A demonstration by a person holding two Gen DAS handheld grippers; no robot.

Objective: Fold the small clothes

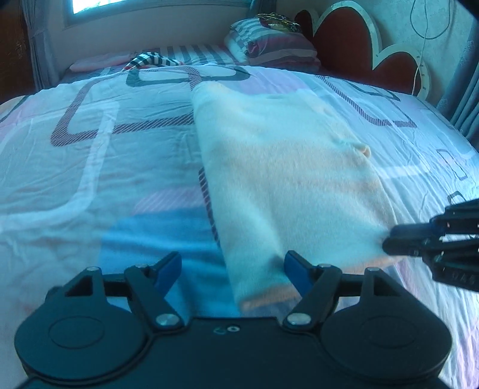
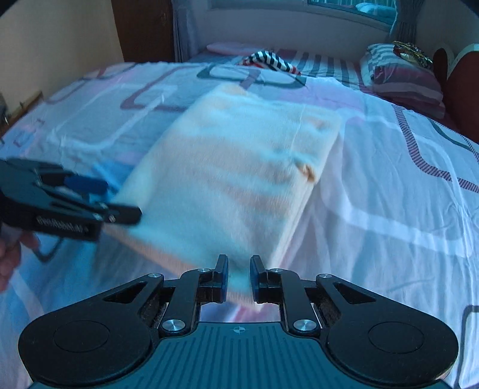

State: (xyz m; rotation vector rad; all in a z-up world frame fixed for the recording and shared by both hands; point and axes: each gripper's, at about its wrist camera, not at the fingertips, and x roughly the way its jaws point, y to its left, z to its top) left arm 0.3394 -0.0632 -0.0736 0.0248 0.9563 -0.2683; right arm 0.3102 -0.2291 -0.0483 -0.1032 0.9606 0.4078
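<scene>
Lying flat on the bed, the pale folded garment has its near edge between the two grippers. The left gripper stands wide open, its blue pads on either side of the garment's near left corner and, as far as the blurred view shows, not pressing it. The right gripper is nearly closed, with the garment's near right corner pinched between its pads; in the left wrist view it comes in from the right edge and meets the cloth there. A hand shows at the left edge of the right wrist view, behind the left gripper.

To left and right of the garment the bedspread lies open and lightly creased.

The garment is cream with faint peach bands, fuzzy, folded into a long rectangle running from near to far, with a small peach nub near its right edge.

The bedspread is white with pink and blue blocks and dark striped loops. Farther off lie a black-and-white striped cloth, a striped pillow, a red scalloped headboard at far right, and a window.
</scene>
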